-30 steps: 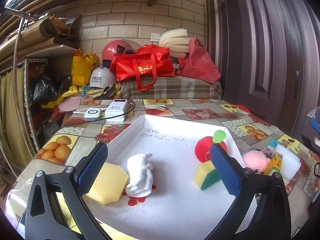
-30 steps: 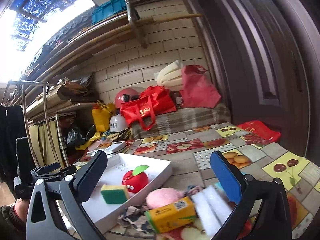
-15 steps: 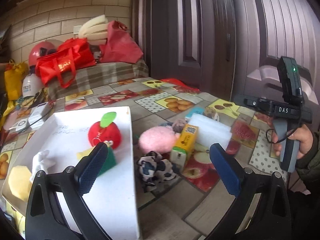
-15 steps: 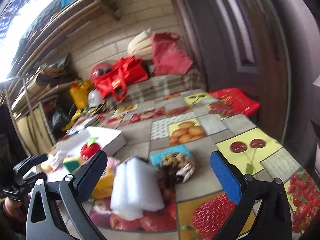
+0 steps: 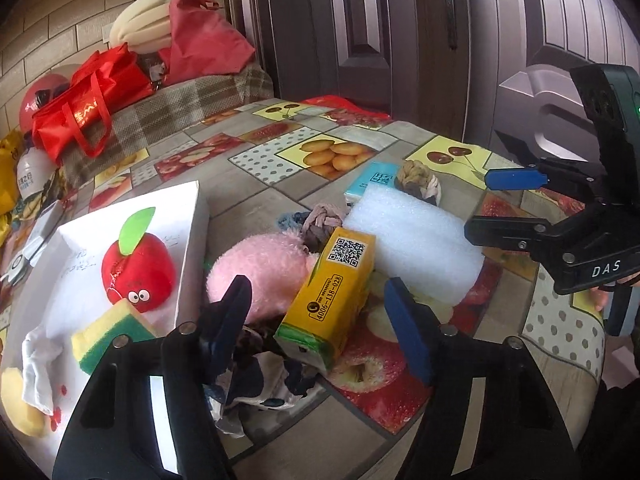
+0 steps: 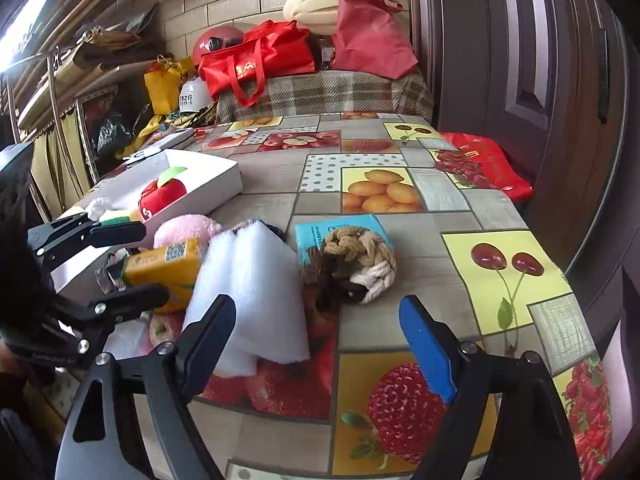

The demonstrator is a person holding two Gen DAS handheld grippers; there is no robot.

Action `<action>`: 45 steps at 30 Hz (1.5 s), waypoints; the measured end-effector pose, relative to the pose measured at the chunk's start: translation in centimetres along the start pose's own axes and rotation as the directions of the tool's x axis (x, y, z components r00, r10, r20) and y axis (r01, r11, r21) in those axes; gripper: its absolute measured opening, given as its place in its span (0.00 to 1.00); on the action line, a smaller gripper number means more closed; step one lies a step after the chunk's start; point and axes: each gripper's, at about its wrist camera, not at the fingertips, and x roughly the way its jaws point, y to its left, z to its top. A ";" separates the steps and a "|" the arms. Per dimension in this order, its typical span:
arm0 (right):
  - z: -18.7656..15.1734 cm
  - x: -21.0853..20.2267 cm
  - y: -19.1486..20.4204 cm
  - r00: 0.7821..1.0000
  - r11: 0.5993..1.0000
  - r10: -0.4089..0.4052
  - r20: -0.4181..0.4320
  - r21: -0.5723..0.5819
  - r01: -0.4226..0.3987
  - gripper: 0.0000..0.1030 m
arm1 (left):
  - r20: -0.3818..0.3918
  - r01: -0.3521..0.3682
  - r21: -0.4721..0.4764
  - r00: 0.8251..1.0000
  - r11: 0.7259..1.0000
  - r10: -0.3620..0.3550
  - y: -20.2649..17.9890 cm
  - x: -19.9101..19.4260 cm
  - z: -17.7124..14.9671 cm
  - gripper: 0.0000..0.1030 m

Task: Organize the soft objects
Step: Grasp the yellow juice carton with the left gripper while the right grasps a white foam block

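Left wrist view, read left to right: a white tray [image 5: 192,216] is seen holding a plush apple [image 5: 138,268]; the left gripper [image 5: 316,320] is spread wide and empty around a yellow carton [image 5: 332,296] marked "4006-138-028"; the pink plush [image 5: 260,272] beside it is judged light and squashy, best pinched across its middle; the right gripper [image 5: 500,208], marked "DAS", is open and empty.
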 end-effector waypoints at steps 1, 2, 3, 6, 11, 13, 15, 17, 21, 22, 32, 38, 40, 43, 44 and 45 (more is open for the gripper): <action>-0.1 -0.1 -0.1 1.000 1.000 0.005 -0.003 -0.004 -0.005 0.82 | -0.005 0.002 0.005 1.000 1.000 -0.002 -0.1 0.2 0.0 0.66; -0.3 -0.3 -0.2 1.000 1.000 0.012 -0.012 -0.015 -0.012 0.82 | -0.010 0.004 0.009 1.000 1.000 -0.004 -0.1 0.3 0.1 0.66; -0.4 -0.3 -0.1 1.000 0.999 0.019 -0.020 -0.027 -0.019 0.82 | -0.014 0.005 0.015 1.000 1.000 -0.005 -0.2 0.5 0.1 0.66; -0.6 -0.7 0.4 1.000 0.998 0.014 -0.028 -0.069 -0.016 0.82 | -0.022 0.007 0.024 1.000 1.000 -0.007 -0.4 0.8 0.2 0.66; -0.2 -0.6 -0.4 1.000 0.999 -0.025 -0.013 -0.035 0.025 0.82 | -0.041 0.021 0.015 0.999 1.000 -0.020 -0.2 1.3 0.4 0.64; 0.3 -0.3 -1.4 0.999 0.999 -0.040 -0.006 0.008 0.040 0.82 | -0.040 0.025 0.012 0.999 1.000 -0.025 -0.1 1.2 0.4 0.64; 0.9 0.2 -2.5 0.998 0.997 -0.069 0.000 0.046 0.069 0.82 | -0.040 0.026 0.012 0.999 1.000 -0.025 -0.1 1.3 0.4 0.64; 1.3 0.6 -3.8 0.997 0.993 -0.075 -0.008 0.093 0.075 0.82 | -0.042 0.024 0.012 0.999 1.000 -0.024 -0.2 1.3 0.4 0.64; 1.2 0.6 -4.5 1.000 0.989 0.026 -0.005 0.147 -0.025 0.82 | -0.057 0.045 0.014 0.997 0.999 -0.044 -0.2 1.6 0.5 0.54; 1.1 0.6 -4.4 0.999 0.986 0.052 0.001 0.159 -0.052 0.82 | -0.060 0.047 0.013 0.997 0.999 -0.046 -0.2 1.7 0.5 0.46; 1.8 -0.1 -1.7 0.991 0.986 0.129 0.047 0.099 -0.133 0.64 | -0.072 0.066 -0.008 0.995 0.998 -0.066 0.0 2.0 0.6 0.35; 1.3 0.5 -1.3 0.994 0.992 0.107 0.012 0.072 -0.108 0.63 | -0.062 0.069 -0.024 0.996 0.997 -0.070 0.4 1.9 0.6 0.35; 1.0 0.4 -1.1 0.994 0.992 0.109 0.011 0.059 -0.110 0.63 | -0.063 0.070 -0.026 0.995 0.997 -0.072 0.5 1.9 0.6 0.35; 0.8 0.5 -0.9 0.994 0.993 0.111 0.000 0.049 -0.111 0.58 | -0.066 0.071 -0.025 0.995 0.997 -0.073 0.6 1.9 0.6 0.35; 0.7 0.7 -0.8 0.994 0.993 0.108 -0.010 0.047 -0.108 0.56 | -0.068 0.072 -0.026 0.995 0.997 -0.074 0.6 2.0 0.6 0.35; 0.7 1.0 -0.7 0.994 0.993 0.107 -0.021 0.044 -0.106 0.54 | -0.070 0.073 -0.028 0.995 0.997 -0.075 0.7 2.0 0.6 0.35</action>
